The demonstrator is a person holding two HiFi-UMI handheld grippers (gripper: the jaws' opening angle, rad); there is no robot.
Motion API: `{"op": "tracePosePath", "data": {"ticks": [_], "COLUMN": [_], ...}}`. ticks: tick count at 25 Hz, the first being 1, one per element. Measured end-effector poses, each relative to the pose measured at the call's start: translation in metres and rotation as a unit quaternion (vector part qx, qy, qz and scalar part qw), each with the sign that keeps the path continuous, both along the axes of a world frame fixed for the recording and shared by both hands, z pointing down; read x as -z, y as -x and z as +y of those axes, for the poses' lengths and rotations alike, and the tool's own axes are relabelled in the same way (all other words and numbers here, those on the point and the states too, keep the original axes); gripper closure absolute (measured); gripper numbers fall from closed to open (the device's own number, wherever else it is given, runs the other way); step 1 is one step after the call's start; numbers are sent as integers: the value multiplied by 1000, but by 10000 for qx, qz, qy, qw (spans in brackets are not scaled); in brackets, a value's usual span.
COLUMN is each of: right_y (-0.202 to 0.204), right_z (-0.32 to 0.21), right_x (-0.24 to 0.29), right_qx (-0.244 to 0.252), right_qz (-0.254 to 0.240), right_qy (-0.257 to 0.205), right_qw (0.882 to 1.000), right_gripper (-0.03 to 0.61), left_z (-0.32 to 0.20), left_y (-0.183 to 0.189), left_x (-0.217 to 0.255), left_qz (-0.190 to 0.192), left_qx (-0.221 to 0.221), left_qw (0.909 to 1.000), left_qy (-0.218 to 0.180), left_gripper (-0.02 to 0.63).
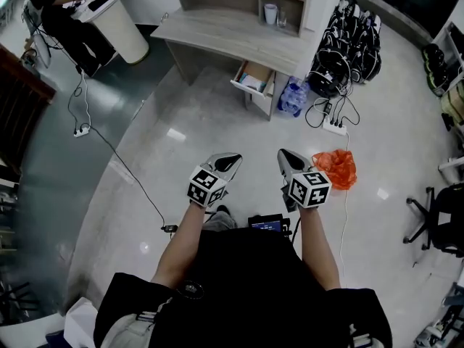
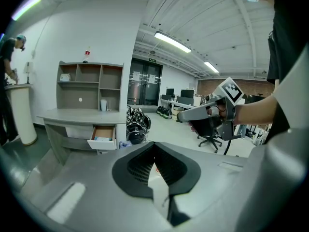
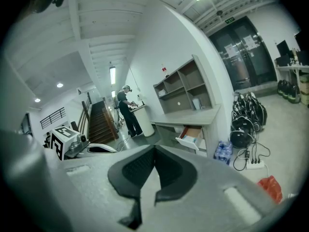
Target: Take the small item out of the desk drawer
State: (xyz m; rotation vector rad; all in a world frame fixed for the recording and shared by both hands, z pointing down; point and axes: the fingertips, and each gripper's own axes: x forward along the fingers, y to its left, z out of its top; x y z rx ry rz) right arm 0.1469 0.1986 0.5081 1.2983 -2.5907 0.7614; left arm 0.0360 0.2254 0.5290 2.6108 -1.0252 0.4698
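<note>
The light wooden desk [image 1: 232, 35] stands across the floor, well ahead of me. Its drawer [image 1: 254, 78] is pulled open and holds light-coloured items too small to make out. The same drawer [image 2: 103, 135] shows far off in the left gripper view and again, the drawer [image 3: 189, 137], in the right gripper view. My left gripper [image 1: 233, 156] and right gripper [image 1: 284, 153] are held side by side above the floor, aimed toward the desk. The left gripper [image 2: 154, 144] is shut and holds nothing. The right gripper [image 3: 155, 146] is shut and holds nothing too.
A pack of water bottles [image 1: 292, 96] sits beside the desk, with a power strip [image 1: 335, 127] and an orange bag [image 1: 336, 167] on the floor to the right. Black bags [image 1: 348, 38] lean by the shelf. An office chair [image 1: 442, 216] stands far right. A person [image 1: 61, 20] stands at a white counter.
</note>
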Motion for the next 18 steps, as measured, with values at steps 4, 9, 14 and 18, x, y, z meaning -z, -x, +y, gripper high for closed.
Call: {"op": "tracePosePath", "data": {"ticks": [4,9,14,18], "right_y": [-2,-5,-5,-6], "right_z": [1,-2,-5,-15], "right_x": [-5,-11,-13,-15], "right_qx": [33,-14,-36,-96], "right_qz": [-14,1,70,133], "right_qy": [85,143,183,206], "right_qw": [10000,9999,9998,9997], "right_gripper": [580,580,580,581], "left_z": [-1,-8,-17,-27], "left_y": [-1,1,-1,-2], "left_x": [-2,-7,-9,-13], "left_qz": [70,132,230,287], "left_qx": [60,146,144,75], "left_qw": [9999,9997,9995,9994], "left_qy": [64,111,129,154], "left_gripper": [614,614,614,614]}}
